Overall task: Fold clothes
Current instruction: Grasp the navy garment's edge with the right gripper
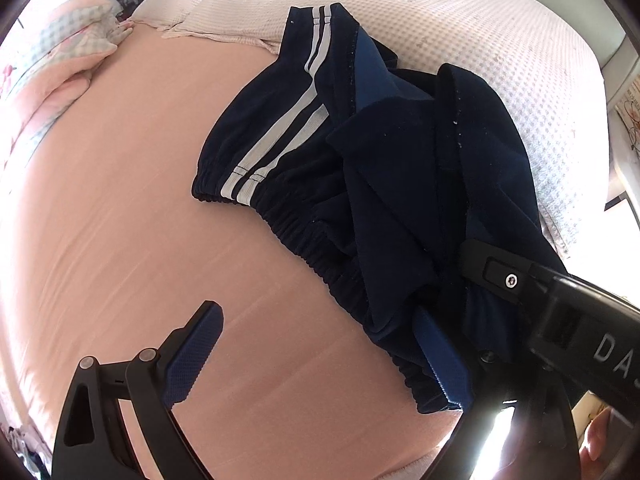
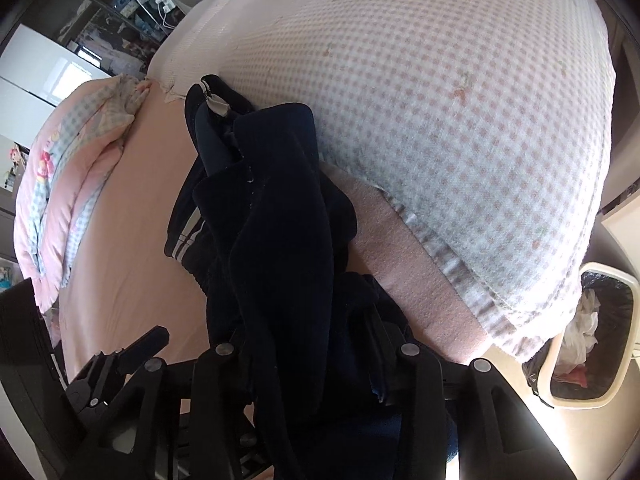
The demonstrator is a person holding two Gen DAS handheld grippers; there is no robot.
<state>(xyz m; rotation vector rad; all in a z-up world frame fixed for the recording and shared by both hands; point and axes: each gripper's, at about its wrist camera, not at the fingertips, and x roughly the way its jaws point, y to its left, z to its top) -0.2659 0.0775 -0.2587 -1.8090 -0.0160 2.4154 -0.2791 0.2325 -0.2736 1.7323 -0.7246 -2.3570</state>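
Observation:
A navy garment (image 1: 304, 132) with two white stripes and a gathered elastic hem lies bunched on the pink bed sheet (image 1: 120, 220). My left gripper (image 1: 316, 360) is open wide. Its left finger hovers over bare sheet and its right finger rests at the garment's near hem. My right gripper (image 1: 500, 276) comes in from the right, shut on a raised fold of the garment. In the right wrist view the navy garment (image 2: 280, 240) hangs over the right gripper (image 2: 308, 344) and hides its fingertips. The left gripper (image 2: 120, 356) shows at lower left.
A checked pink-and-white pillow (image 2: 440, 120) lies right behind the garment. A folded pink quilt (image 2: 72, 184) sits at the bed's far left. A waste bin (image 2: 592, 332) with a black liner stands off the bed's right side. Shelves (image 2: 120, 20) stand in the background.

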